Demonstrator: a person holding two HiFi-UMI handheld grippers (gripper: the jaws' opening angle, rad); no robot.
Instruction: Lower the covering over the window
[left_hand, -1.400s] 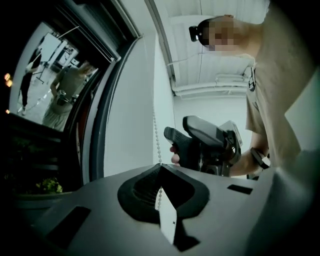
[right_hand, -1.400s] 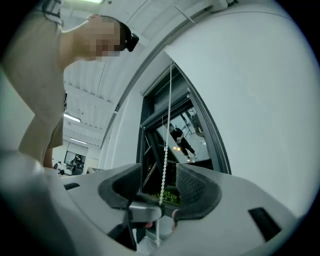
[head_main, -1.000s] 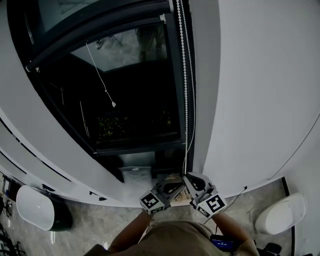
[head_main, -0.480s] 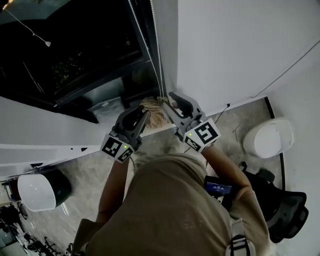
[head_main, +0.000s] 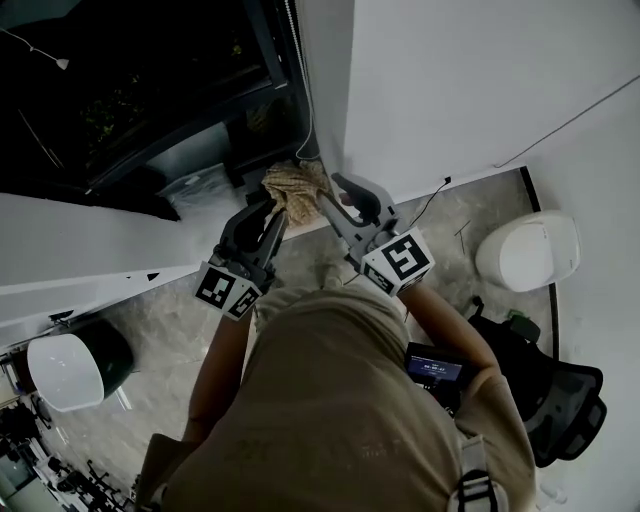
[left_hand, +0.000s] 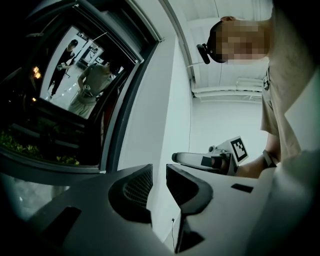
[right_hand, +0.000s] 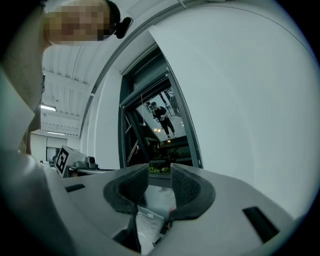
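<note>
Head view looked down on a job I judged far from finished. The window (head_main: 140, 110) at 10 o'clock showed dark, bare glass. In the right gripper view the covering (right_hand: 145, 80) seemed to hang over only the top of it, with the lower glass uncovered, so most of the lowering was left to do.

To the left, the left gripper (head_main: 270, 213) had just been opening its jaws, which stood a little apart with nothing between them. The bead cord (head_main: 301, 90) ran down the right edge of the frame, at about 1 o'clock from that gripper and clear of it.

On the other side, the right gripper (head_main: 332, 192) had also just been opening, with its jaws wider and likewise empty. From it the bead cord lay at roughly 11 o'clock, near but not touched.
</note>
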